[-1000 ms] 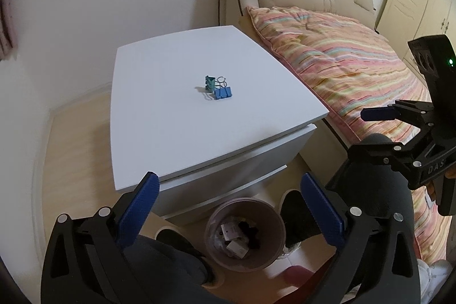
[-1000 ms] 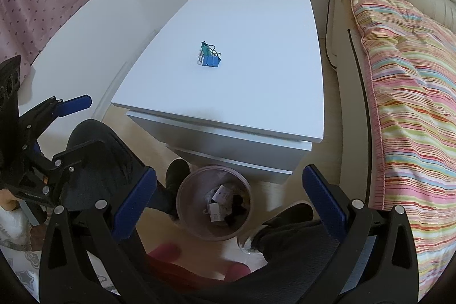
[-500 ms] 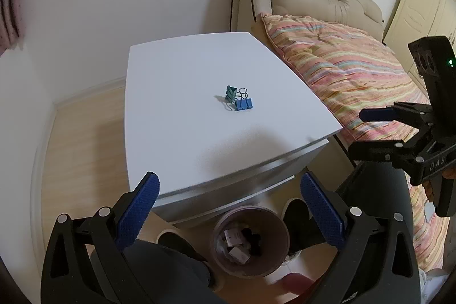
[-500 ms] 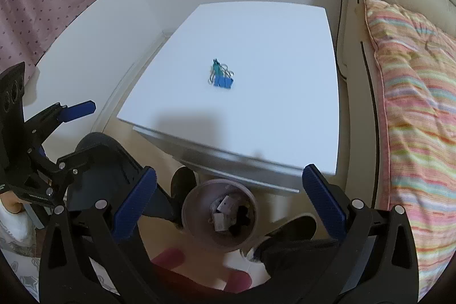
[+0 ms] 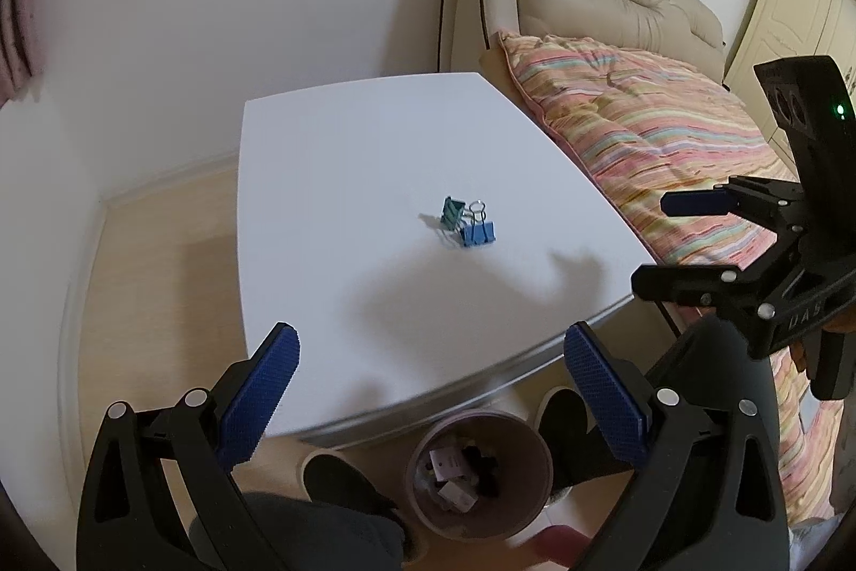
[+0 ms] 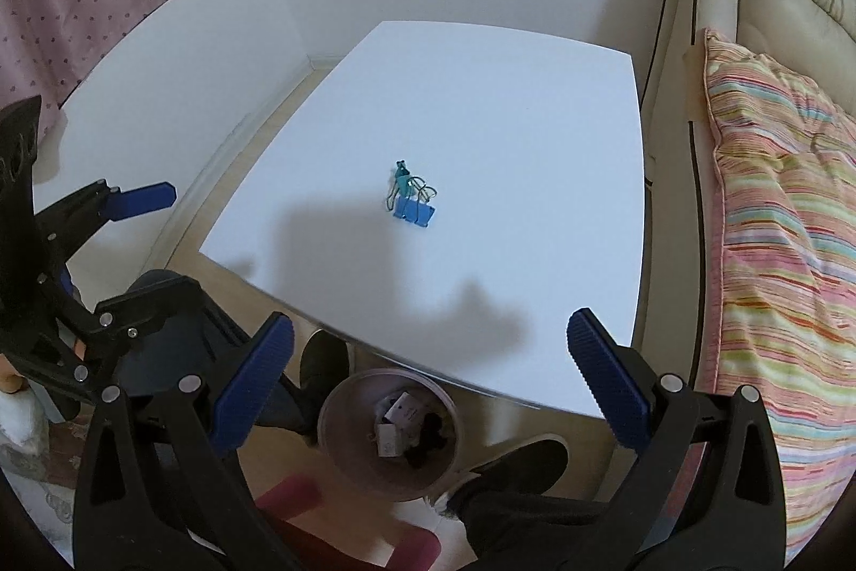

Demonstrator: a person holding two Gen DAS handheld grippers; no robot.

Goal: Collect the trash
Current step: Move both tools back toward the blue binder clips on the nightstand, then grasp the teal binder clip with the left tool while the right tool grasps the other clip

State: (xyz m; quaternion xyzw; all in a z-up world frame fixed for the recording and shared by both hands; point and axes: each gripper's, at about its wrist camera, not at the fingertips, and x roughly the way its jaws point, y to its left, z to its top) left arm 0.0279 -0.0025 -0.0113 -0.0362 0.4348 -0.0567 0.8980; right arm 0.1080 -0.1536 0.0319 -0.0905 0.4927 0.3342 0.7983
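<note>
Two binder clips lie touching each other near the middle of the white surface [image 5: 331, 175]: a blue clip [image 5: 477, 234] with its wire handles up, and a green clip [image 5: 452, 212] just behind it, toward the wall. In the right wrist view the same pair shows as the blue clip [image 6: 413, 212] nearer the front edge and the green clip [image 6: 402, 183] beyond it.

Below the front edge of the surface, on the floor, stands a round bin [image 5: 535, 453]. It holds crumpled scraps of paper and some darker bits; what those dark pieces are is hard to tell from here. The person's dark shoes sit on either side of the bin.

The left hand-held gripper [image 5: 432, 397] hovers above the front edge of the surface, its blue pads spread wide and holding nothing. The right hand-held gripper [image 6: 430, 381] hangs over the same edge, likewise spread wide and empty. Both are well apart from the clips.

A bed [image 5: 652, 143] with a striped quilt runs along the right side of the surface.
</note>
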